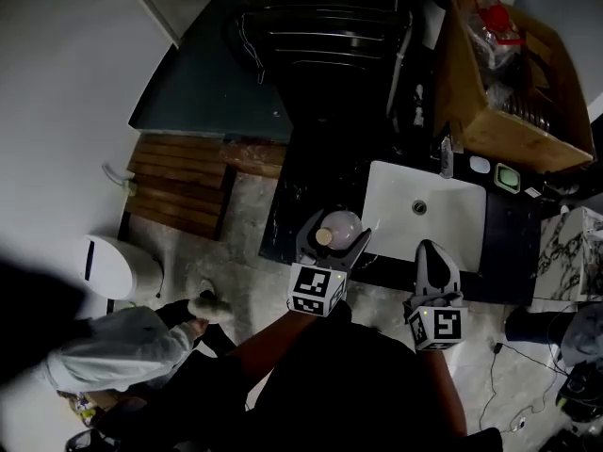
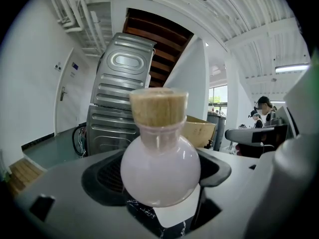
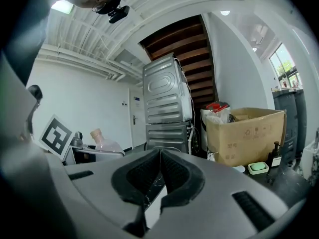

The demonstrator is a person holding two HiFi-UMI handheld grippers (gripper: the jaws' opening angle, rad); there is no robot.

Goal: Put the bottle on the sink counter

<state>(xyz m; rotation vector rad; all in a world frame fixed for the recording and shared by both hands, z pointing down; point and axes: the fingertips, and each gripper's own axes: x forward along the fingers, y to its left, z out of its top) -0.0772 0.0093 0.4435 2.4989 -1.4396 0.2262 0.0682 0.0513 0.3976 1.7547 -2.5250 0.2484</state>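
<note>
Holding confirmed: bottle (image 1: 339, 226), with a round pale-pink body and its cork stopper up, is clamped by its belly between the jaws of the left gripper (image 1: 334, 235) and kept upright. It is held over the dark counter (image 1: 311, 182), at the front-left corner of the white sink basin (image 1: 452, 217). In the left gripper view, black marbled counter and a white basin corner are seen directly under it. Whether the counter is touched can't be determined from any view.

Right gripper (image 1: 430, 252) is held over the front part of the basin, apart from the bottle. In the right gripper view its padded jaws are seen pressed together, with nothing between them. From that view the bottle is seen off to the left, next to the left gripper's marker cube (image 3: 57, 135).

Behind the basin, a dark pump dispenser (image 1: 447, 156) and a green soap dish (image 1: 508, 177) are set on the counter, with an open cardboard box (image 1: 509, 83) behind them. Stacked ribbed metal appliances (image 1: 320, 17) are seen past the counter's far end. A wooden slat mat (image 1: 184, 182) is laid on the floor at left.
</note>
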